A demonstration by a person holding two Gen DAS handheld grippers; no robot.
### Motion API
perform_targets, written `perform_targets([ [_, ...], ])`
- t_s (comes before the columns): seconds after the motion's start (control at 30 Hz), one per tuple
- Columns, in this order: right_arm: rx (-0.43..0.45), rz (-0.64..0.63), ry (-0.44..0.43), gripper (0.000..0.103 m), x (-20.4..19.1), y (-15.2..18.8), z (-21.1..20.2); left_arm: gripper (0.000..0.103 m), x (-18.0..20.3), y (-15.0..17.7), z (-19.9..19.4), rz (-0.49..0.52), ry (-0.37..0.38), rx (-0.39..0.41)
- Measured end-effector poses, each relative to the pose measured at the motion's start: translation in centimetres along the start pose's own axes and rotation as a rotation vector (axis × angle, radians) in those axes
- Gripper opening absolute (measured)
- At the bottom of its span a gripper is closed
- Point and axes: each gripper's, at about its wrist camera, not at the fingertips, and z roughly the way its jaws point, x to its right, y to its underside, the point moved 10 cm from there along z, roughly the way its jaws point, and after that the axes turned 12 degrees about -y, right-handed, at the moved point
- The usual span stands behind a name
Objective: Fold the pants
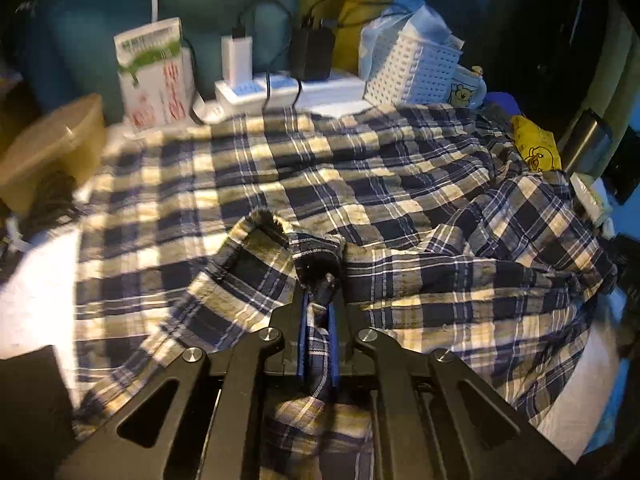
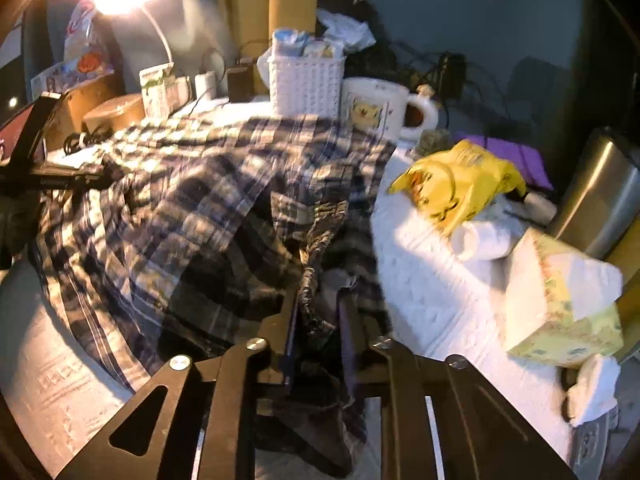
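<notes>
Nearest in each wrist view, both grippers are pinching cloth. The left gripper [image 1: 319, 300] has its fingers pressed together on a bunched fold of the plaid pants [image 1: 320, 184], at a frayed edge that stands up just ahead of the fingertips. The right gripper [image 2: 320, 300] likewise clamps a gathered ridge of the pants [image 2: 200, 200], though motion blur hides the exact edge it holds.

Beyond the fingers, the garment spreads away from both grippers over the white table covering [image 2: 432, 280], lying mostly flat at the left and rumpled at the right. Its long axis appears to run left to right across the table, judged from the wide flat spread in the left view. The pinched edges are the near ones, so a fold would probably carry them toward the far side, with each hand about equally close to its own hold.

Farthest back stand a white basket [image 2: 306, 88], a mug [image 2: 376, 108] and a yellow bag [image 2: 460, 184], the basket and mug close to the far hem.
</notes>
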Motion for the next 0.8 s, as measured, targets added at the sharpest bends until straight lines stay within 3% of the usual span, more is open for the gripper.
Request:
perform_targets([
  [0.2,0.084,-0.033,0.053,0.012,-0.2,-4.1,-3.7,0.007,-1.1,-1.3,-5.6,-0.056,-0.004,0.106],
  [0.37,0.153,-0.072,0.092,0.012,-0.6,-4.4,-7.9,0.007,-2.2,-1.7,-11.7,-0.091,0.01,0.194],
  [0.5,0.192,-0.077,0.132,0.012,-1.1,-5.9,-7.9,0.007,-3.4,-1.1,-16.2,-0.121,0.003,0.258],
  [0.6,0.207,-0.049,0.164,0.012,0.6,0.1,-13.7,0.007,-4.6,0.3,-19.1,-0.148,0.001,0.279],
  [0.7,0.196,-0.008,0.179,0.012,0.8,1.1,-15.0,0.007,-5.7,2.6,-20.6,-0.17,-0.003,0.261],
  [0.8,0.155,0.045,0.179,0.012,0.6,3.2,-16.4,0.007,-6.2,6.0,-20.3,-0.182,-0.006,0.19],
])
